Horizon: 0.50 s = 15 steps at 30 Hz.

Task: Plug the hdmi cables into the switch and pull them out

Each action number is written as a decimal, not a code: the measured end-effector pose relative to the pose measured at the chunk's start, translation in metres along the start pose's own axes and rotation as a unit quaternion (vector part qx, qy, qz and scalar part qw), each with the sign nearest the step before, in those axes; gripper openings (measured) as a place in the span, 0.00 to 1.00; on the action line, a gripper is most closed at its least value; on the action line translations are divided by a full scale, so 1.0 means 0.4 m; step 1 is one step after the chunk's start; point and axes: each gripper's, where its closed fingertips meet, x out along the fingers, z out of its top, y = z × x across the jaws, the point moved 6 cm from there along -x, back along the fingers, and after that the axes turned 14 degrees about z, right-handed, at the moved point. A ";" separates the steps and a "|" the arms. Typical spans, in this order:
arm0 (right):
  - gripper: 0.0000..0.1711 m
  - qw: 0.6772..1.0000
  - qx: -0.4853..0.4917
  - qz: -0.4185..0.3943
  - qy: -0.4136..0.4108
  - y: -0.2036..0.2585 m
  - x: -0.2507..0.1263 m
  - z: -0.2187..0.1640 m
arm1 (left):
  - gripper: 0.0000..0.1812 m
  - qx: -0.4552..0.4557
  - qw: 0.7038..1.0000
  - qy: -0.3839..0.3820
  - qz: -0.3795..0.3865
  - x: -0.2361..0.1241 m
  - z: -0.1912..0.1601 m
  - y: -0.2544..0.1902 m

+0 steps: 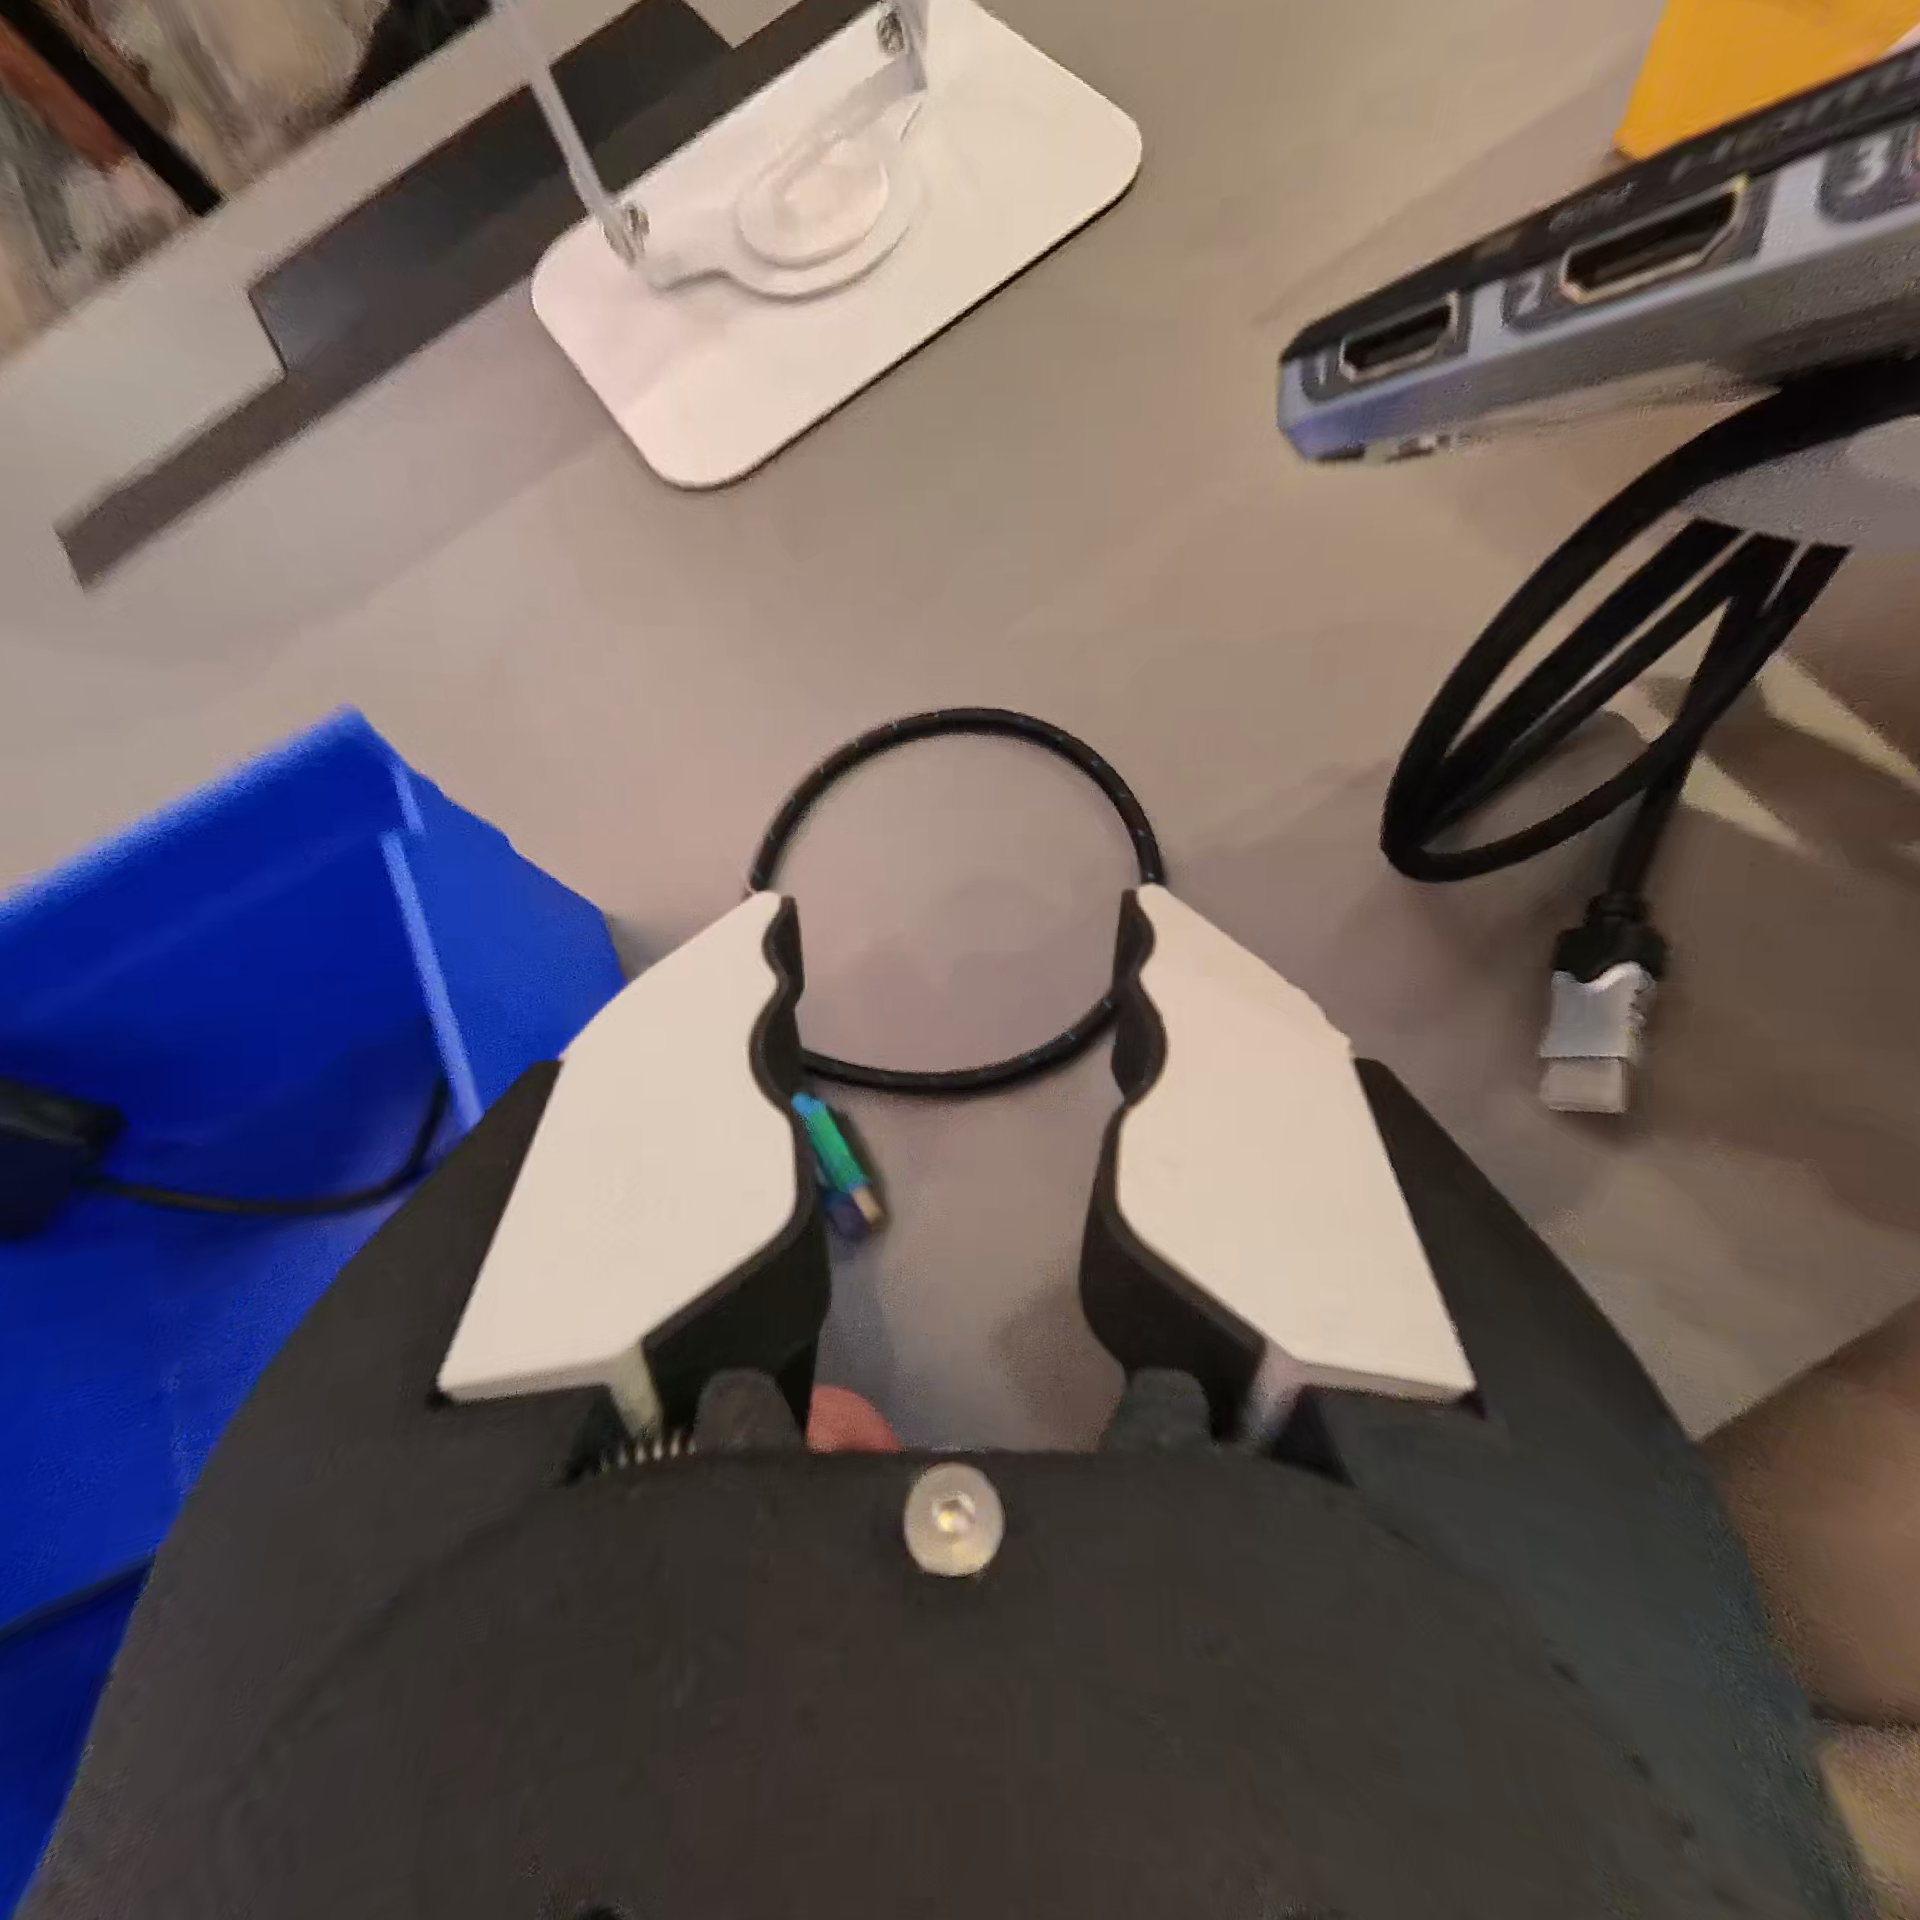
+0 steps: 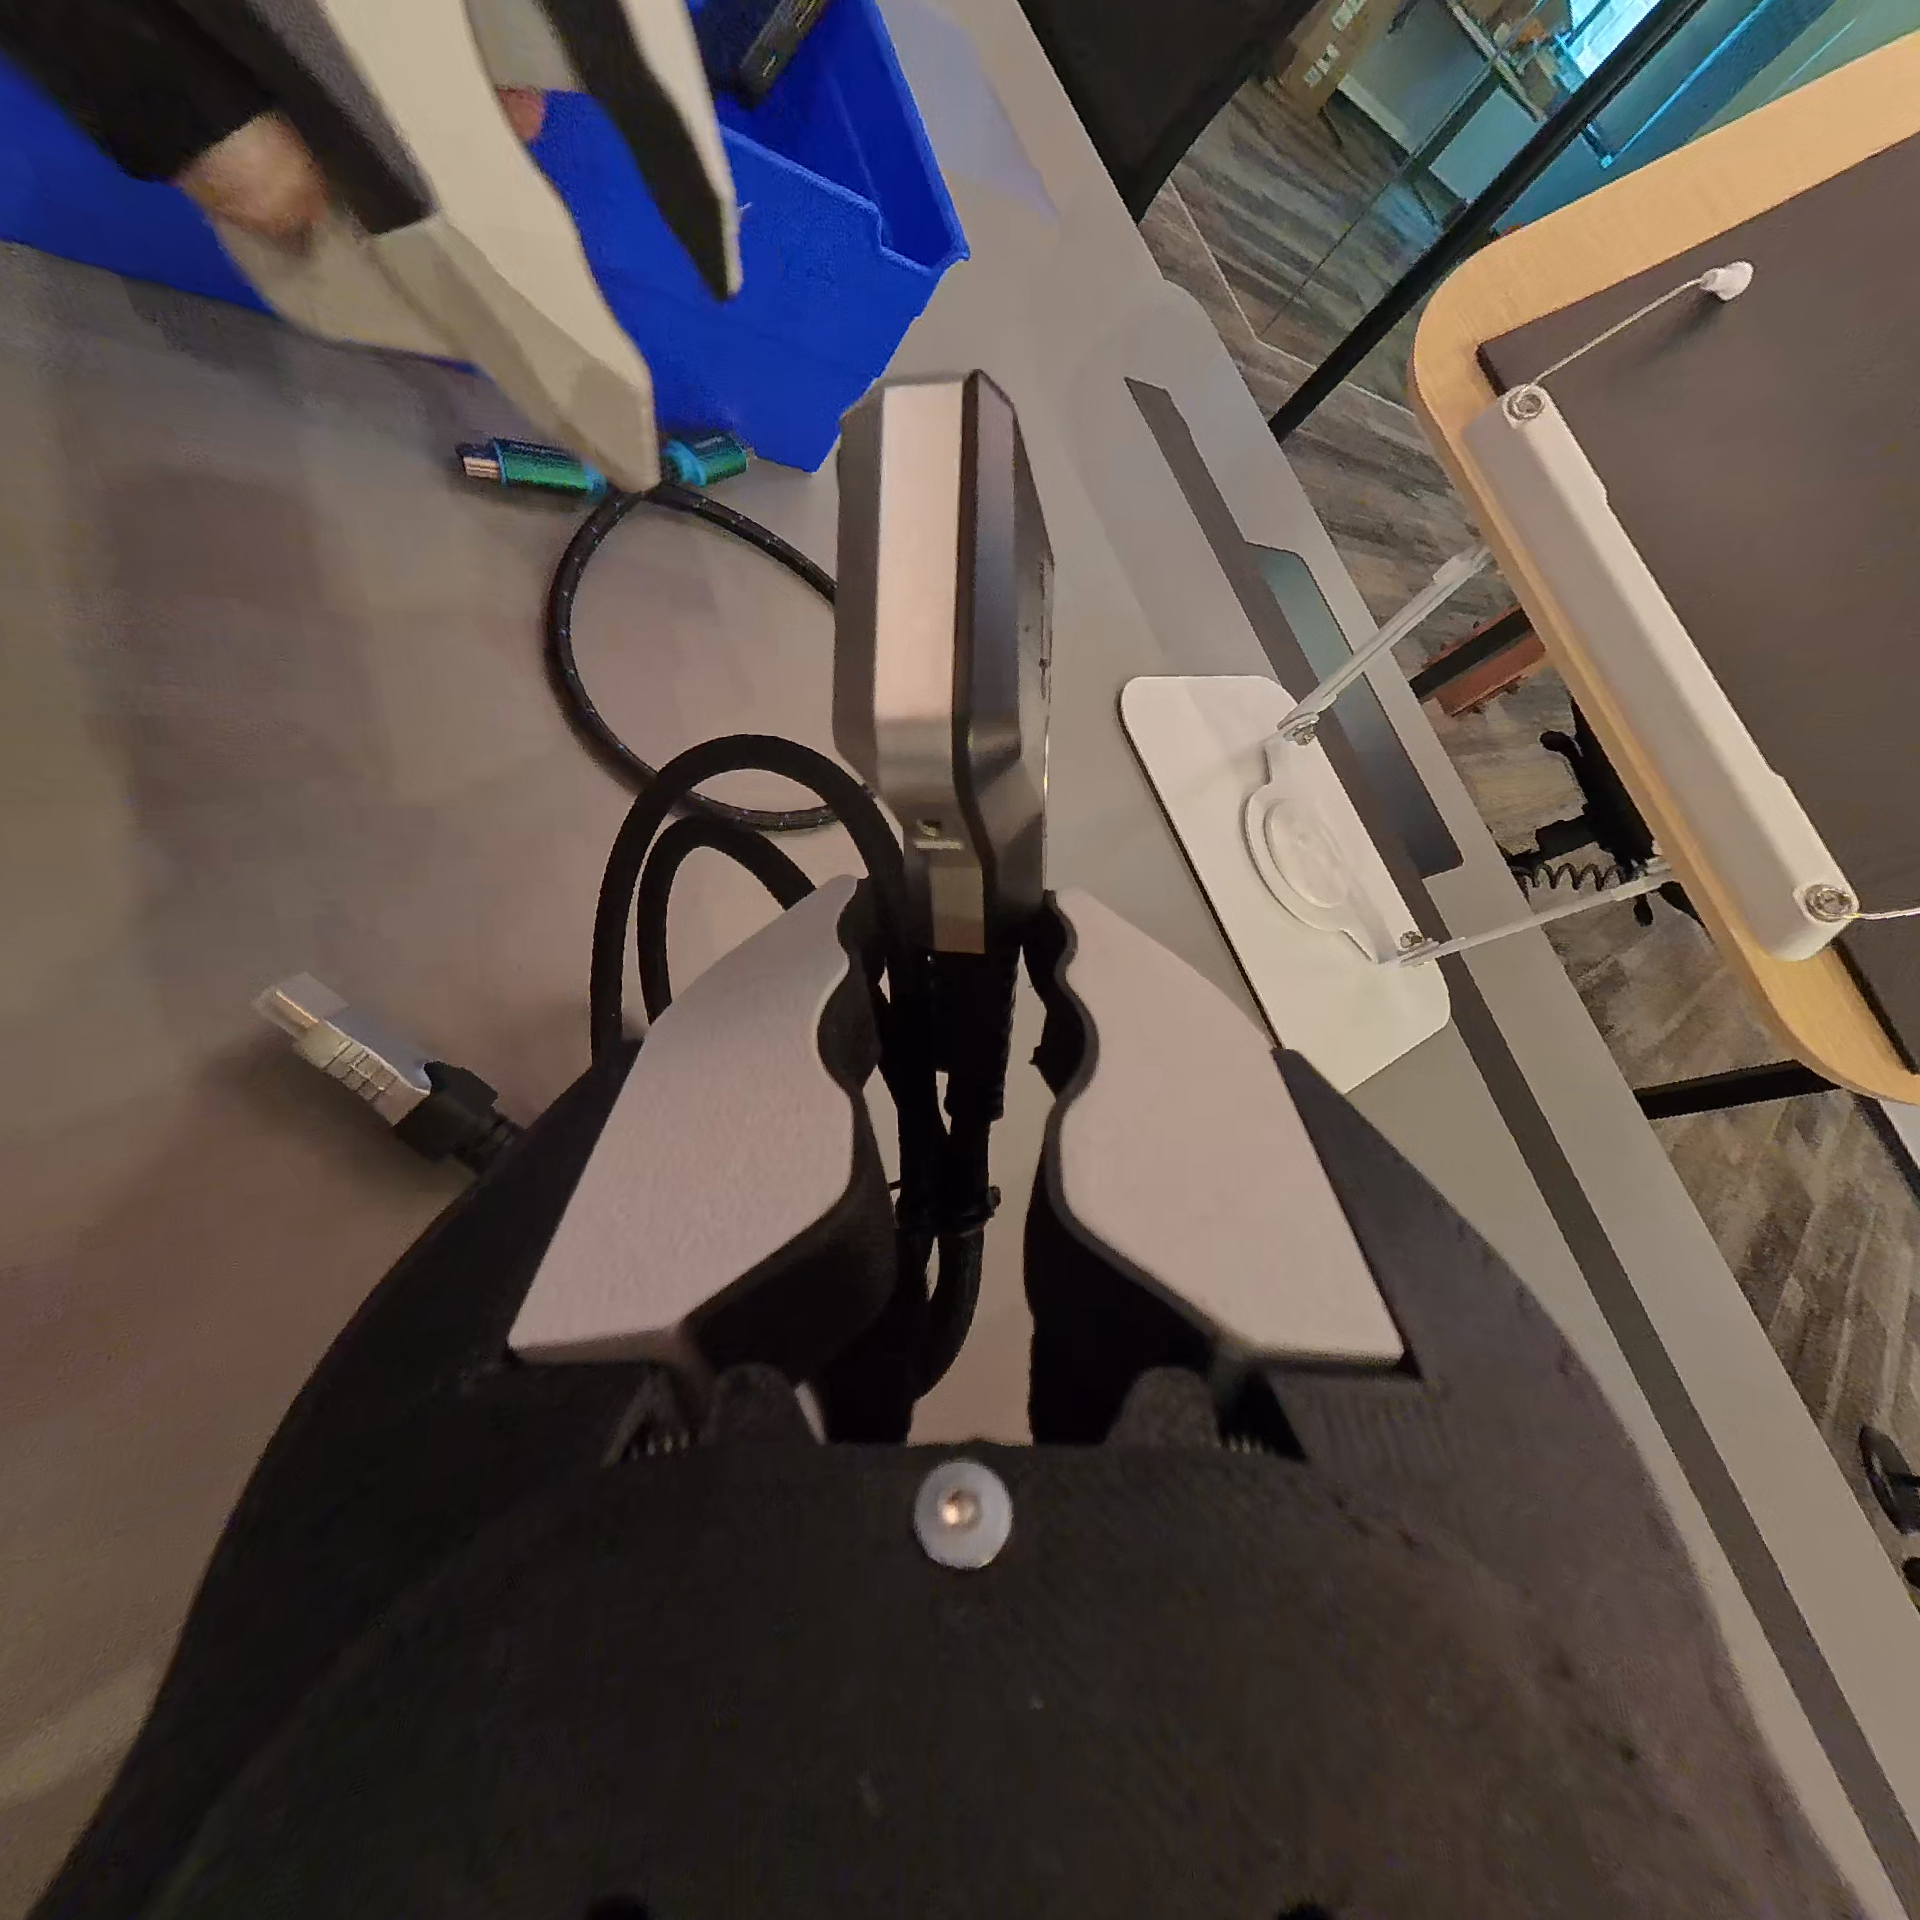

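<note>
Switch (image 2: 940, 623) clamped in right hand-held gripper (image 2: 956, 904); left hand-held gripper (image 1: 956, 914) agape, empty — ports (image 1: 1652, 255) visible only leftward.

The left tool (image 1: 956, 935) finger hides most of the green plug (image 1: 840, 1164).

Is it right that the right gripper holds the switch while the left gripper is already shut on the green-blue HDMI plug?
Not quite. The right gripper does hold the switch, but the left gripper is open and empty. In the left wrist view its fingers stand apart above the table, and the green-blue HDMI plug lies loose between them.
</note>
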 end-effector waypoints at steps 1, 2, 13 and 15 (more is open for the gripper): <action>0.16 1.000 0.001 0.001 -0.001 0.000 0.001 0.000 | 0.32 -0.011 1.000 0.011 0.001 -0.001 -0.020 -0.007; 0.16 1.000 0.001 0.002 -0.002 0.000 0.003 0.001 | 0.35 -0.012 0.999 0.027 0.011 0.004 -0.045 -0.013; 0.16 1.000 0.004 0.002 0.002 0.001 -0.004 0.000 | 0.24 -0.050 0.995 0.086 -0.021 0.136 -0.153 -0.102; 0.16 1.000 0.004 0.004 0.001 0.001 -0.004 0.003 | 0.15 -0.024 0.996 0.076 -0.039 0.139 -0.139 -0.126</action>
